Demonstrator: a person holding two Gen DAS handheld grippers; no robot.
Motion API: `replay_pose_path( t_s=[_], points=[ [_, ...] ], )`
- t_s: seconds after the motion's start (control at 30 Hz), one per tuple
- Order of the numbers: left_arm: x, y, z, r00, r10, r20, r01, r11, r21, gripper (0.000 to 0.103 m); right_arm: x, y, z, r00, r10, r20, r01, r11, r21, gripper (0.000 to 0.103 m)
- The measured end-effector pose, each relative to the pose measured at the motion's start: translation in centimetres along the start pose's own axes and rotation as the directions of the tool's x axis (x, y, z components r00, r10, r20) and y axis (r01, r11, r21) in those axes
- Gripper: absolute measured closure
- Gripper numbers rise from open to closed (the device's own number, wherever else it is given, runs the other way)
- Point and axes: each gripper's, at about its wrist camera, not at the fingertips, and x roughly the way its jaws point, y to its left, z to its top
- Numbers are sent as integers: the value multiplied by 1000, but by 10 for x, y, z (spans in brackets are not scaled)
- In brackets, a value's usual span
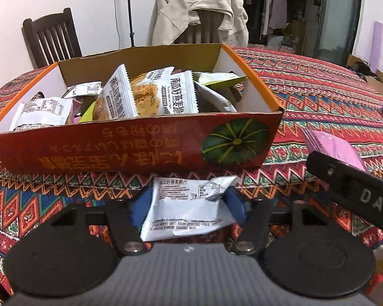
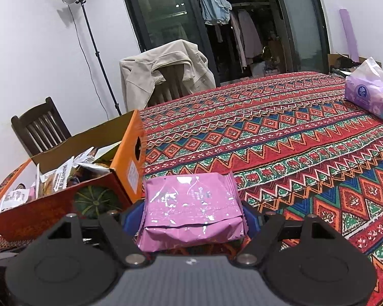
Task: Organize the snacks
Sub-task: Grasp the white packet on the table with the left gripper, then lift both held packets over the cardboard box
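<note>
The left gripper (image 1: 187, 204) is clamped on a white snack packet (image 1: 189, 209), its blue pads (image 1: 236, 202) pressing both sides, just before the near wall of the orange snack box (image 1: 130, 144). The right gripper (image 2: 192, 214) grips a pink packet (image 2: 191, 209) above the patterned tablecloth (image 2: 293, 148), beside the box's right corner. Whether either packet touches the cloth is unclear.
</note>
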Motion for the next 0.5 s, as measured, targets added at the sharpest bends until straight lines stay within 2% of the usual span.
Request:
replay_pose_path(
  t_s=[0.17, 0.5],
  points=[
    [-6, 5, -3, 1000, -28, 9, 28, 1000, 4, 44, -1, 3, -1, 1000, 21, 8, -21, 1000, -20, 26],
    [-25, 35, -12, 998, -55, 32, 56, 998, -11, 44, -9, 16, -5, 996, 72, 46, -67, 994, -91, 26]
  ],
)
